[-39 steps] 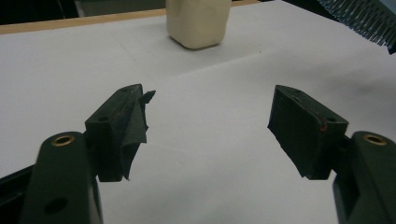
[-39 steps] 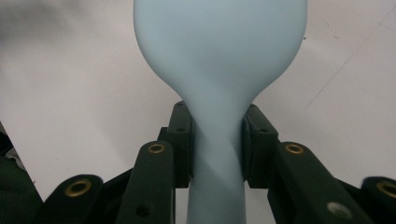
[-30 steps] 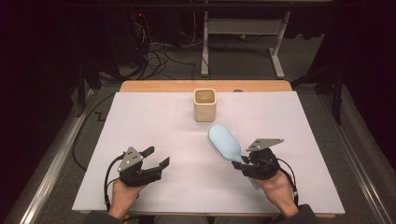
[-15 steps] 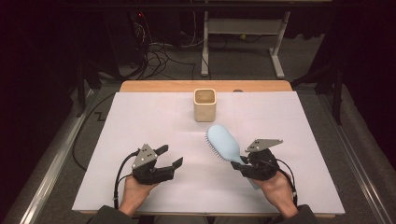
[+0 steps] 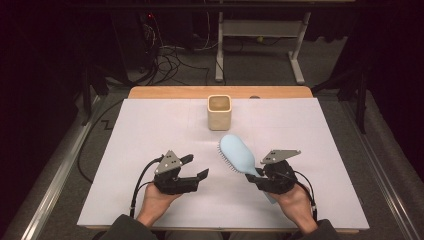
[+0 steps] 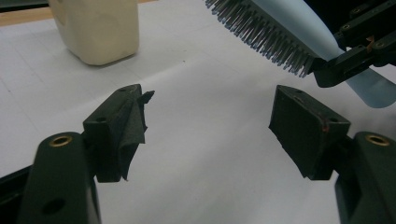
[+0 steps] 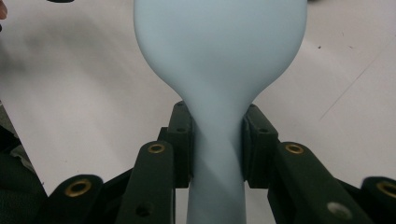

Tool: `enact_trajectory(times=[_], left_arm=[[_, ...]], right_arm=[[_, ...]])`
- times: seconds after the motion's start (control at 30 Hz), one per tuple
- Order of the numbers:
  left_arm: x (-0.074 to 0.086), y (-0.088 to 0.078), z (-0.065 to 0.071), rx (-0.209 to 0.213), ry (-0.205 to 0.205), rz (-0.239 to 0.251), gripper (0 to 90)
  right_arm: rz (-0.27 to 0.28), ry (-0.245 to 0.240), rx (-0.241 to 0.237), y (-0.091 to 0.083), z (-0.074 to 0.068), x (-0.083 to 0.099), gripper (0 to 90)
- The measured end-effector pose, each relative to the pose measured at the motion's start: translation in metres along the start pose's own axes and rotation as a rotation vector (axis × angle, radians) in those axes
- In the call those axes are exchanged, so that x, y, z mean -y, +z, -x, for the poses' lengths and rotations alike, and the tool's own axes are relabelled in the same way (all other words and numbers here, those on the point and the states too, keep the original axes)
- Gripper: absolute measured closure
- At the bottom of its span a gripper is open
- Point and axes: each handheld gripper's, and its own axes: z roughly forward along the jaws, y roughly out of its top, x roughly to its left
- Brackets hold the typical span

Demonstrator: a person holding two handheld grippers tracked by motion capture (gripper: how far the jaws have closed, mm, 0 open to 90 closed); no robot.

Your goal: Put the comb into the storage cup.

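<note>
A light blue hairbrush [image 5: 237,154] is held above the white table cover, head pointing away and to the left, bristles facing left. My right gripper [image 5: 257,177] is shut on its handle; in the right gripper view both pads [image 7: 183,140] press the narrow neck of the brush [image 7: 219,42]. My left gripper [image 5: 196,166] hovers to the left of the brush, open. Its jaws have just opened slightly wider, with nothing between them [image 6: 208,121]. Ahead of it, the left gripper view has the bristles [image 6: 266,35] at upper right. A cream square cup [image 5: 219,112] stands upright at the far middle.
The white sheet [image 5: 150,125] covers the tabletop, with a wooden strip [image 5: 165,92] along the far edge. Cables and a metal stand sit on the dark floor beyond. In the left gripper view the cup [image 6: 95,28] is at upper left.
My left gripper has moved right toward the middle of the table and risen slightly. The right gripper and the brush have stayed in place.
</note>
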Motion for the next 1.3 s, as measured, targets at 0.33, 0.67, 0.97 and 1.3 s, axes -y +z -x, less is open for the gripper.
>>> enact_trajectory(times=[0.33,0.67,0.97,1.3], left_arm=[[-0.008,0.013,0.006,0.026,0.014,-0.016,24.0],[-0.013,0.025,0.013,0.054,0.014,-0.030,20.5],[-0.019,0.034,0.018,0.072,0.014,-0.037,18.3],[-0.023,0.046,0.024,0.120,0.004,-0.056,18.1]], right_arm=[[0.000,0.003,-0.004,0.002,0.000,-0.001,70.3],[0.009,0.004,-0.004,0.001,0.001,-0.001,70.3],[0.011,-0.002,-0.005,0.002,-0.001,-0.001,70.3],[0.014,-0.017,-0.002,0.003,-0.003,-0.003,70.3]])
